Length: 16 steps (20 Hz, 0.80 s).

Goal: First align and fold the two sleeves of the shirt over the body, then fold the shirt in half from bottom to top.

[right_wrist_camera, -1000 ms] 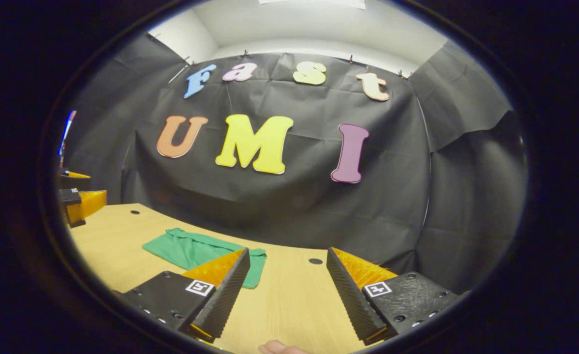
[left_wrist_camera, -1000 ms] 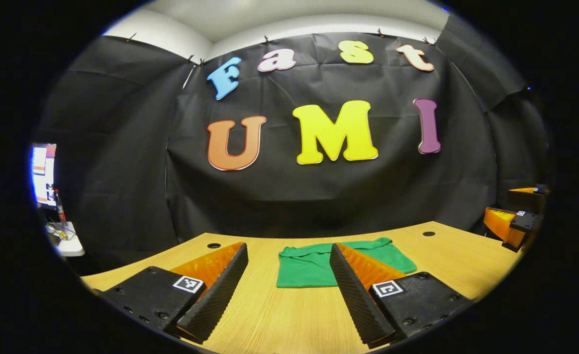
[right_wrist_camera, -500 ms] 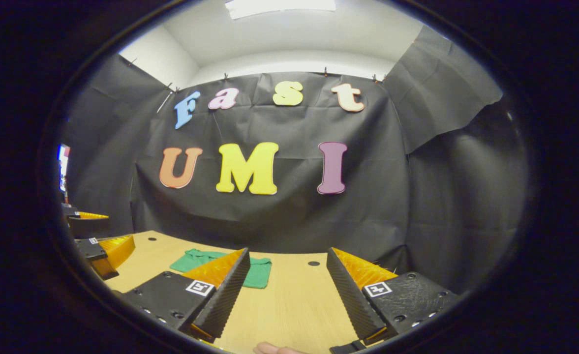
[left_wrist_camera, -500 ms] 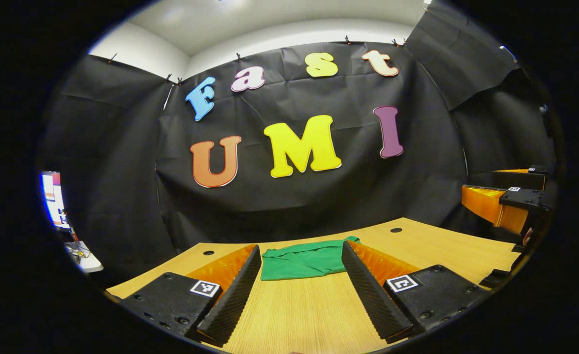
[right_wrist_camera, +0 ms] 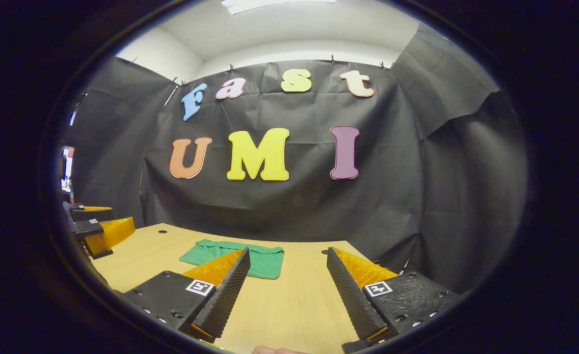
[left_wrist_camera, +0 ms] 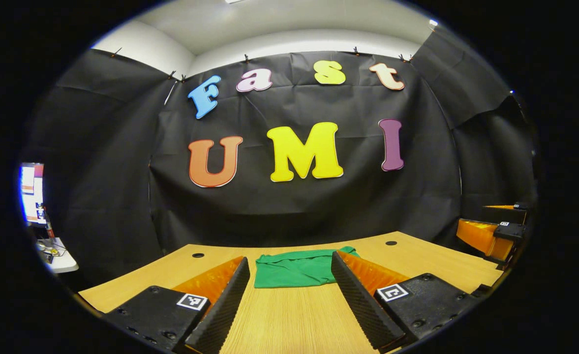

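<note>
Straight ahead of your left gripper [left_wrist_camera: 289,268], jaws wide and empty, the shirt [left_wrist_camera: 294,268] lies flat on the table [left_wrist_camera: 417,260], long axis crosswise. From your right gripper [right_wrist_camera: 287,275], also wide and empty, it sits forward-left, so left is nearer.

free: bare table [left_wrist_camera: 294,319] before both tongs | obstacle: folded green shirt [left_wrist_camera: 294,268] lying flat mid-table

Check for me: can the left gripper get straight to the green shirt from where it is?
Probably yes. The left gripper is open, and the green shirt lies folded on the table ahead of its fingers, with bare wood between. The right gripper sits well off to the side.
</note>
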Tool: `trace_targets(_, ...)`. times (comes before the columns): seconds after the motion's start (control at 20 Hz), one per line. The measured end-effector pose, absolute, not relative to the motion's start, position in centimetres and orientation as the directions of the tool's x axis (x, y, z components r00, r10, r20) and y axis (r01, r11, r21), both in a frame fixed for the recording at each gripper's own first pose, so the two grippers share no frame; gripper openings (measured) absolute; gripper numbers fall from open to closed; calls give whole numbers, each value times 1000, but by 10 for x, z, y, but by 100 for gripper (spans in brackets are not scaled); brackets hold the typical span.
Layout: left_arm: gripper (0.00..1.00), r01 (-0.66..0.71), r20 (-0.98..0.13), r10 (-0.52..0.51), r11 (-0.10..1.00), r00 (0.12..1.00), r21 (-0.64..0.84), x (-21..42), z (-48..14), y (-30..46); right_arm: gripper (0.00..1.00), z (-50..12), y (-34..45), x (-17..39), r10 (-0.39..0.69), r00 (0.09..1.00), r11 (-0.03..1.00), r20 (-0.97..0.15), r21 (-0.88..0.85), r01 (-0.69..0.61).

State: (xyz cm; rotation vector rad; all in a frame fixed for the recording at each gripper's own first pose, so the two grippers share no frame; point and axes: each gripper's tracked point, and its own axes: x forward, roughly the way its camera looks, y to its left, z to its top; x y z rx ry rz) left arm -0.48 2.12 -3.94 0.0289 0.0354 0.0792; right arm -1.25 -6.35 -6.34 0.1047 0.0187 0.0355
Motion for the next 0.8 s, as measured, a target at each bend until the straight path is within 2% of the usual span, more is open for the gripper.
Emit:
trace_targets(0.25, 100, -62, -58, 63, 998, 996, 8, 0, -48, 20, 94, -83, -37, -8, 106, 993, 990, -60, 103, -100)
trace_targets(0.8, 100, -34, -89, 34, 999, 995, 5, 4, -61, 11, 95, -86, -48, -1, 75, 995, 992, -70, 111, -67)
